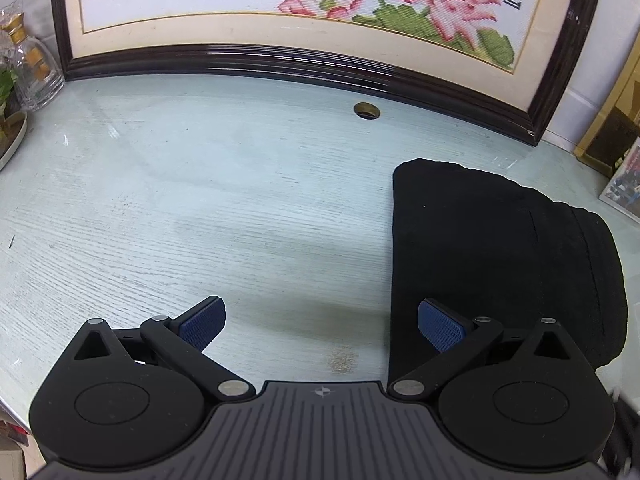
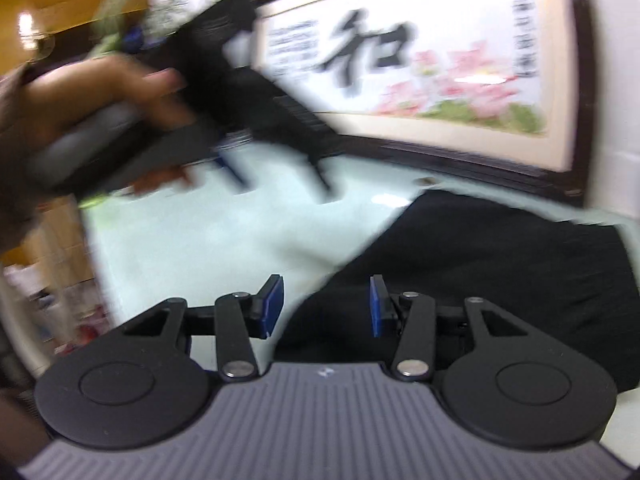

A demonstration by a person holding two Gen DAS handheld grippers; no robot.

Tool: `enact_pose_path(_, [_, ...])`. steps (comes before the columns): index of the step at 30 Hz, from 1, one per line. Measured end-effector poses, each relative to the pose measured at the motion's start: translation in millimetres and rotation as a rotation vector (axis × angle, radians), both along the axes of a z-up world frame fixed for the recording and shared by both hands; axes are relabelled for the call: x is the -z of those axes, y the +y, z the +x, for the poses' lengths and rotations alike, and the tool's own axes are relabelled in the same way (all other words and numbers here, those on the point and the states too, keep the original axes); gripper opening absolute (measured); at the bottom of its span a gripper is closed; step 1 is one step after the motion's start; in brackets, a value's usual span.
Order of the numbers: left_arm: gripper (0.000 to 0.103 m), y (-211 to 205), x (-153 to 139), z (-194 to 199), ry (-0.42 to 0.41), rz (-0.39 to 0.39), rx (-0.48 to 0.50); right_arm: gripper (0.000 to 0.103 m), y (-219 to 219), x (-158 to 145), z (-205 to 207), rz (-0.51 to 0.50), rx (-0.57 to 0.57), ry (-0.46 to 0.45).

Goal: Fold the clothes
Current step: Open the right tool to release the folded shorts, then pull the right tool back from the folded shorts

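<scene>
A black garment lies folded into a compact block at the right of the pale table. My left gripper hovers open over bare table, its right blue pad above the garment's left edge, nothing between the pads. In the blurred right wrist view the same black garment spreads below and to the right. My right gripper is open above its near edge, holding nothing. The left gripper appears there too, held by a hand at upper left, its fingers pointing down at the table.
A large framed embroidery of pink lotus flowers leans along the back of the table. Glass bottles and a dish stand at the far left. A cable hole sits near the frame. Boxes and papers crowd the right edge.
</scene>
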State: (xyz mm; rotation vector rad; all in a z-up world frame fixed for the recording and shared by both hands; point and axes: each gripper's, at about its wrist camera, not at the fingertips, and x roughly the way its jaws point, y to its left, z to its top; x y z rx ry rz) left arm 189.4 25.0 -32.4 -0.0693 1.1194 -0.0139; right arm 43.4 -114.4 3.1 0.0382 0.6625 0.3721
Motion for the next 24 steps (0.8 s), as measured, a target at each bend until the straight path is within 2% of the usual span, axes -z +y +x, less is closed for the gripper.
enact_pose_path(2, [0.103, 0.7, -0.1, 0.0, 0.001, 0.0, -0.003, 0.046, -4.3, 6.9, 9.7, -0.072, 0.05, 0.007])
enact_pose_path(7, [0.103, -0.9, 0.7, 0.6, 0.01, 0.006, 0.002, 0.046, 2.6, 22.5, 18.3, -0.19, 0.057, -0.006])
enact_pose_path(12, [0.103, -3.1, 2.8, 0.2, 0.014, 0.008, 0.008, 0.046, 21.4, 43.3, 10.1, -0.284, -0.028, 0.046])
enact_pose_path(15, [0.103, -5.4, 4.7, 0.7, 0.018, 0.013, 0.013, 0.046, 31.4, 50.1, -3.5, -0.354, -0.057, 0.004])
enact_pose_path(19, [0.103, -13.2, 7.2, 1.8, 0.024, 0.045, 0.032, 0.046, 21.3, 28.5, -11.0, -0.31, -0.017, -0.057])
enact_pose_path(21, [0.103, -18.9, 9.1, 3.5, 0.027, 0.071, 0.044, 0.053, 10.5, 17.5, -13.6, -0.297, 0.015, -0.074])
enact_pose_path(24, [0.103, -31.1, 9.4, 4.3, 0.017, 0.101, 0.086, 0.056, -14.0, 4.9, -21.9, -0.261, 0.093, -0.087])
